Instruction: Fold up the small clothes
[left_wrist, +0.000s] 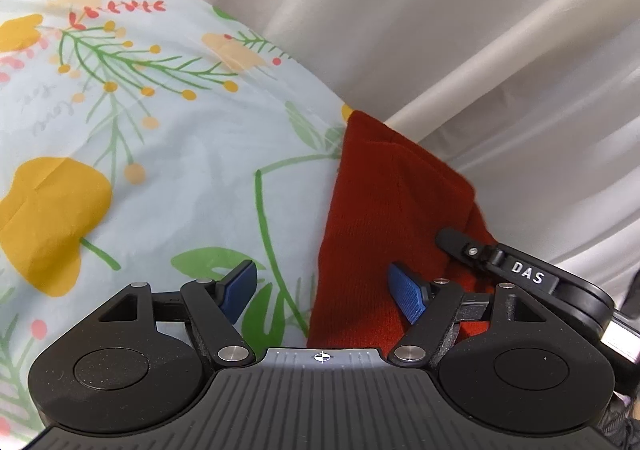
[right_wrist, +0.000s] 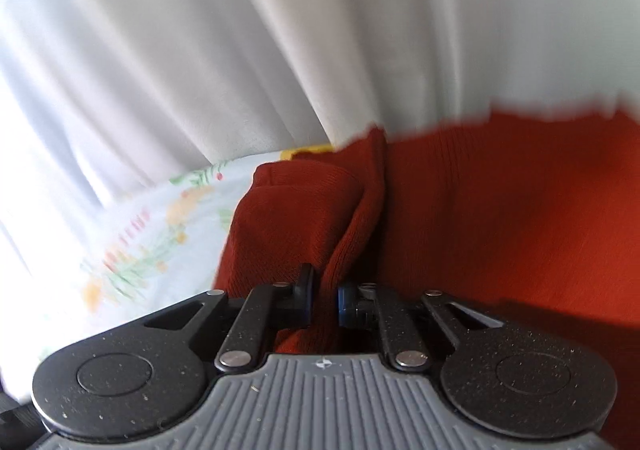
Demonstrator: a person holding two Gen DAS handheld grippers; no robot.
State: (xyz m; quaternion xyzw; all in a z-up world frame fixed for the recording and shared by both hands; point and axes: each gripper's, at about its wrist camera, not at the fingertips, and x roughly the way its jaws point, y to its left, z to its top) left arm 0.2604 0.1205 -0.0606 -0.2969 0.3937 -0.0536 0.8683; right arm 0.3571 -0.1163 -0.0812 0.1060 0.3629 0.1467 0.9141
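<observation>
The red knit garment [left_wrist: 384, 210] lies on the flowered cloth [left_wrist: 160, 138] that covers the table, right up against the pale curtain [left_wrist: 440, 30] at the far edge, and its long side runs away from the person toward that curtain. The right gripper [right_wrist: 324, 302] is the one that has it: its jaws are pinched nearly together on a raised ridge of the red knit, which stands up between the pads and rises forward as a fold, with a broad flat stretch of the same fabric spreading off to the right of it and a rumpled, doubled part to the left. That view is smeared with motion, so the exact edge of the fabric against the curtain is hard to read. The left gripper [left_wrist: 324, 290] hangs wide open and holds nothing; one blue pad [left_wrist: 240, 286] is over the flowered cloth, the other over the red knit, so the garment's near left edge runs up just between them. The garment lies ahead and to the right of it, and the right gripper's tip shows close by on that side. I'd judge the left one is placed to close on that near edge, since it is already straddling it.
</observation>
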